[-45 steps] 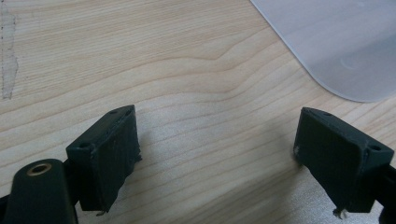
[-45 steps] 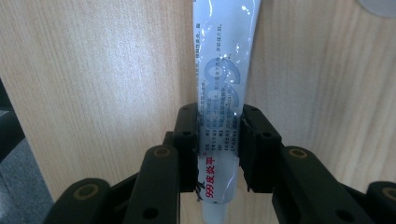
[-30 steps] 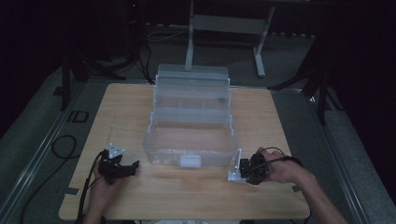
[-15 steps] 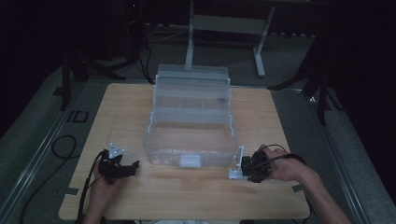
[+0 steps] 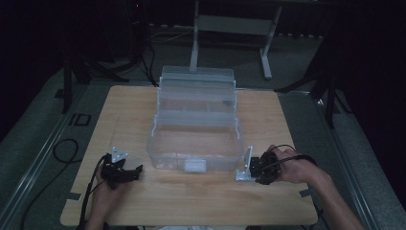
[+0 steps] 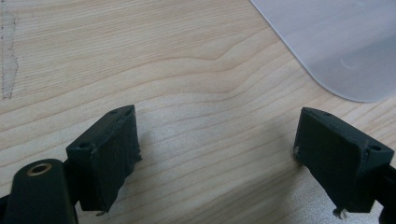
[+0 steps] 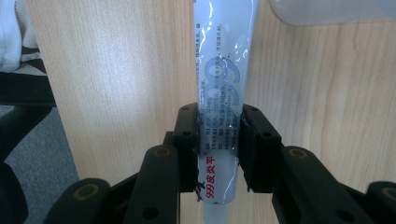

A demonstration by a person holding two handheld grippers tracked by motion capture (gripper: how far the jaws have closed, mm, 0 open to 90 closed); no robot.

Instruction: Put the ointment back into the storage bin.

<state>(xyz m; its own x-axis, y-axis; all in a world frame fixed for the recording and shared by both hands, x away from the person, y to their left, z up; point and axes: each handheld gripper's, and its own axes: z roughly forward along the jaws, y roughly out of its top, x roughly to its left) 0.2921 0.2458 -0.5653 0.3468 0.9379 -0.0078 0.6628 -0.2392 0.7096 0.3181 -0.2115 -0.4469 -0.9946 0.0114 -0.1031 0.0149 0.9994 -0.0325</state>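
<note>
A clear plastic toolbox (image 5: 196, 143) stands open in the middle of the wooden table (image 5: 124, 105), its tiered trays stepped toward the back. My right gripper (image 7: 219, 135) is shut on a silvery white ointment tube (image 7: 224, 79) printed with "999", gripping it near one end while the rest stretches away over the wood. In the high view this right gripper (image 5: 251, 168) lies by the box's front right corner. My left gripper (image 6: 217, 135) rests open on the wood with nothing between its pads; in the high view the left gripper (image 5: 128, 173) sits left of the box's front.
A rounded corner of the box (image 6: 345, 42) lies just beyond the left jaws, and another box corner (image 7: 327, 9) is past the tube. The table edge (image 7: 51, 93) runs close to the right gripper. Cables (image 5: 62, 153) trail on the floor at left.
</note>
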